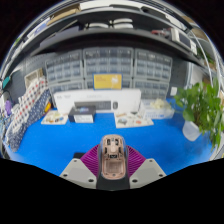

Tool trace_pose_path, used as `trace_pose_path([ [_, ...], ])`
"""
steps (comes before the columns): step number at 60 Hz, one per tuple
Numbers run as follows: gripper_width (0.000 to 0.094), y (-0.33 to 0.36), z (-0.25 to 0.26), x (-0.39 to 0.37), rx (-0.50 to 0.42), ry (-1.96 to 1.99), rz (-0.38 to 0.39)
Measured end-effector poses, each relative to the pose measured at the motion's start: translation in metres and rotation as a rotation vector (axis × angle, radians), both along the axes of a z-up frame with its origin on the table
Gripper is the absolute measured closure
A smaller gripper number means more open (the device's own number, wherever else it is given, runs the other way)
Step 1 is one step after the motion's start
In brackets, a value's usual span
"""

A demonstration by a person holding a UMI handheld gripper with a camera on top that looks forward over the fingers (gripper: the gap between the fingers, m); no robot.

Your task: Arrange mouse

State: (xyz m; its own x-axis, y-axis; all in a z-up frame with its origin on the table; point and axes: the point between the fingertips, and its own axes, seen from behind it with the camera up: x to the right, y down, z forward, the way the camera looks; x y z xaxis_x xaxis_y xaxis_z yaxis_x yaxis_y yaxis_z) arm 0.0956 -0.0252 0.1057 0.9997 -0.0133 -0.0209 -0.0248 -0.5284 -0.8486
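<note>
A small beige mouse (112, 157), seen from its underside, sits upright between my two fingers. My gripper (112, 160) is shut on it: the purple pads (92, 160) press its sides from left and right. The mouse is held up off the blue table top (60, 145), which stretches out ahead and below. The lower part of the mouse is hidden behind the gripper body.
A white box (95, 101) stands at the far edge of the blue surface, with small white items (133, 120) in front of it. A green plant in a white pot (200, 115) stands at the right. Shelves with drawers (105, 70) line the back wall.
</note>
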Motion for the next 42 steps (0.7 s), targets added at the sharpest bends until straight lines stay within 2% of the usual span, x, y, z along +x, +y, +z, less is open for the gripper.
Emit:
trace_pose_path([
  [10, 0.0612, -0.019, -0.075, -0.003, -0.114, 0.036, 0.007],
  [21, 0.0602, -0.028, -0.121, -0.018, -0.182, 0.05, 0.031],
  [32, 0.0564, -0.028, -0.121, -0.017, -0.159, -0.007, 0.021],
  [33, 0.0523, -0.028, -0.121, -0.017, -0.156, -0.006, 0.019],
  [42, 0.047, -0.026, -0.121, -0.016, -0.144, 0.012, -0.005],
])
